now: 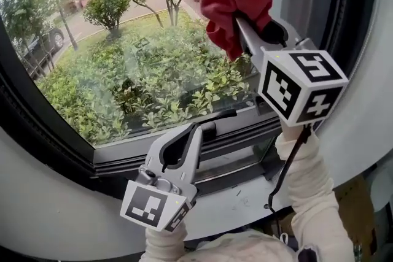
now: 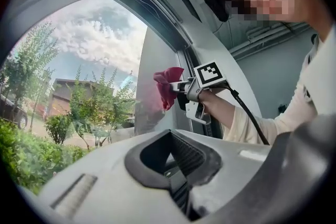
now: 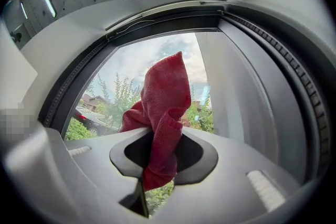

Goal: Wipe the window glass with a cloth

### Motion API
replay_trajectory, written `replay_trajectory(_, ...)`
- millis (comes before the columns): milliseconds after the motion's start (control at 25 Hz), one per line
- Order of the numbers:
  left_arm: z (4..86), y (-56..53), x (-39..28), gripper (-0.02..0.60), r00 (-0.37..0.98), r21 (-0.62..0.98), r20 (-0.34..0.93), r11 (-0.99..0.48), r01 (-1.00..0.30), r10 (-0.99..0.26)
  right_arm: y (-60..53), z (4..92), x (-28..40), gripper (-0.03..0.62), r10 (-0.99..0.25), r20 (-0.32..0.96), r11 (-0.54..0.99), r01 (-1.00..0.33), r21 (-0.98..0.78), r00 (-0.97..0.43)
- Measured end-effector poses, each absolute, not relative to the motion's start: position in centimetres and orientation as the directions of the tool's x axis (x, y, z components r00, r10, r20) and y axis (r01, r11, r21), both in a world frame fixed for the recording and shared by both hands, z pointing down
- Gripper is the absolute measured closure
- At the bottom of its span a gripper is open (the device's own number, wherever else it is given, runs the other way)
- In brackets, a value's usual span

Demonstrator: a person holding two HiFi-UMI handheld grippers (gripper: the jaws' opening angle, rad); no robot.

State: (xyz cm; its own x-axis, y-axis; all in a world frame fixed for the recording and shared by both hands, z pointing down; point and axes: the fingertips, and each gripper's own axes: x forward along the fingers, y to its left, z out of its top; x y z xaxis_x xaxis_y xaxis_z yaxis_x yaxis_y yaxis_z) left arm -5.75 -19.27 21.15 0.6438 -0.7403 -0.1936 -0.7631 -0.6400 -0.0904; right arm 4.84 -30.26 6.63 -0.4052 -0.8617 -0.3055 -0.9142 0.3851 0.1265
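Right gripper (image 1: pixel 244 30) clamps red cloth (image 1: pixel 239 3) at window glass (image 1: pixel 141 64), upper right; left gripper (image 1: pixel 206 127) closed, empty, lower centre beside dark frame (image 1: pixel 43 126).

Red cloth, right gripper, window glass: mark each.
red cloth (image 3: pixel 164 102): right gripper view, bunched middle fold.
right gripper (image 1: pixel 239 26): head view, jaw tips, shut on the red cloth.
window glass (image 1: pixel 135 64): head view, bare middle of the pane.
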Motion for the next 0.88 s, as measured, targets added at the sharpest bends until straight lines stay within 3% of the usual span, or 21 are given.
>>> replay_trajectory(320,19.7,-20.9,0.2,0.581,0.648,-0.109,-0.208,-0.641,-0.76,-0.733,-31.6,6.0,14.4,0.482,-0.882,-0.341,0.317,-0.945,0.079,-0.324)
replay_trajectory(880,20.1,-22.4,1.9,0.581,0.613,-0.144,-0.188,-0.596,-0.79,-0.768,-31.8,14.9,15.5,0.485,-0.885,-0.354,0.315,-0.949,0.029,-0.304)
